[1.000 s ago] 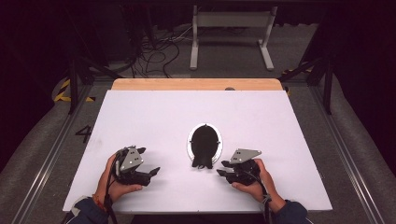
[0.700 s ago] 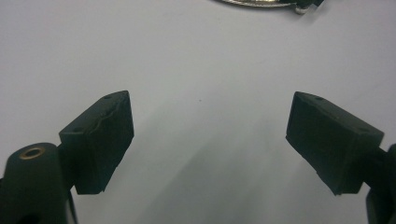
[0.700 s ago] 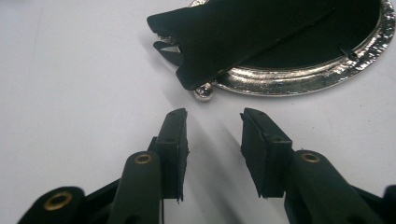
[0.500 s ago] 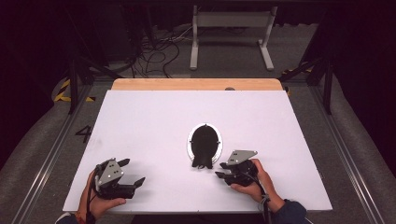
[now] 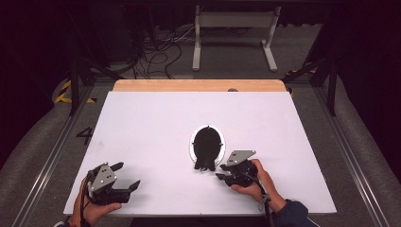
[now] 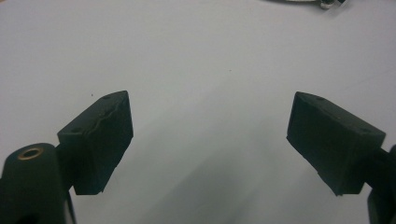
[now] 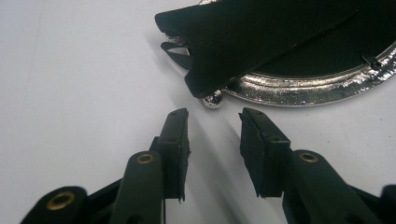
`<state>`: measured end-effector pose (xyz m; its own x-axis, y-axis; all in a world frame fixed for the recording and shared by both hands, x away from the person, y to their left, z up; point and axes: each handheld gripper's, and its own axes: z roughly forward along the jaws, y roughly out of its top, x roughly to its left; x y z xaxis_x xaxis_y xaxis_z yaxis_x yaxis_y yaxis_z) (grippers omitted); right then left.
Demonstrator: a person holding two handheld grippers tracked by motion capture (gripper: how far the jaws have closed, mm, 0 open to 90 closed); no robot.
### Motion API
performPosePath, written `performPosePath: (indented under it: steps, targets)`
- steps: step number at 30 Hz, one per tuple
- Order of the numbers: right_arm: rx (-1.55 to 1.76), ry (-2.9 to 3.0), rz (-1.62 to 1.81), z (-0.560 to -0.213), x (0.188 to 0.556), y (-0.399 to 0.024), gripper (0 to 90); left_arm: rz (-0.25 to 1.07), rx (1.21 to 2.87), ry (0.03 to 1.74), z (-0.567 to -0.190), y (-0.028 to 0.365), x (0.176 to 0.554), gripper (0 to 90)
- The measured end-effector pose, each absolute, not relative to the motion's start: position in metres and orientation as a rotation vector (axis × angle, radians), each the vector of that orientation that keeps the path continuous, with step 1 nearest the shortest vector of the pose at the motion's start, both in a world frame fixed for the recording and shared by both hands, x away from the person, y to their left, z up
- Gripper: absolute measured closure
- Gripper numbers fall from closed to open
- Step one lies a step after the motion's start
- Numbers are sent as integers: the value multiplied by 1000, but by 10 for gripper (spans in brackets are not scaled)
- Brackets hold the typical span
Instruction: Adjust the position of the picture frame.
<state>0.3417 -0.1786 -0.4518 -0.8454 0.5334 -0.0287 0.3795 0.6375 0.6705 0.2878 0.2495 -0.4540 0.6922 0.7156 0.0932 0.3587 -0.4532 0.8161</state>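
Note:
An oval frame (image 5: 207, 144) with a silver rim (image 7: 299, 88) lies flat at the table's middle, its black back (image 7: 289, 37) facing up. A black flap juts from its near end, over a small silver ball foot (image 7: 212, 99). My right gripper (image 5: 220, 171) sits just right of that end, open by a narrow gap. In the right gripper view its jaws (image 7: 214, 116) point at the ball foot and hold nothing. My left gripper (image 5: 126, 175) rests near the front left of the table. It is open wide (image 6: 210, 121) over bare white surface.
The white table top (image 5: 142, 123) has a wooden strip (image 5: 198, 85) along its far edge. Beyond it are cables and a white stand (image 5: 234, 33) on the dark floor. A sliver of the frame's rim (image 6: 322, 3) shows at the top of the left gripper view.
My left gripper has moved left and back toward the table's front edge, away from the frame. The right gripper has barely shifted.

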Motion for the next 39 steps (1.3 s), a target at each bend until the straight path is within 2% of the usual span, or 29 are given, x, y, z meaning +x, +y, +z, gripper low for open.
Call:
performPosePath:
  steps: [12,23,27,30,32,39]
  targets:
    - [743,2647,995,-451,347,-167,689,567,2056,878,-455,255,285,159]
    - [857,2636,1129,-455,352,-169,682,549,2065,904,-457,253,288,162]
    - [940,2650,1211,-457,356,-173,645,550,2074,925,-458,253,290,163]
    - [1023,2657,1286,-458,359,-174,564,538,2080,933,-459,253,292,163]
    - [1062,2656,1314,-459,360,-174,545,545,2081,930,-459,252,292,163]
    - [1269,2635,1493,-463,371,-184,548,558,2101,928,-460,250,292,166]
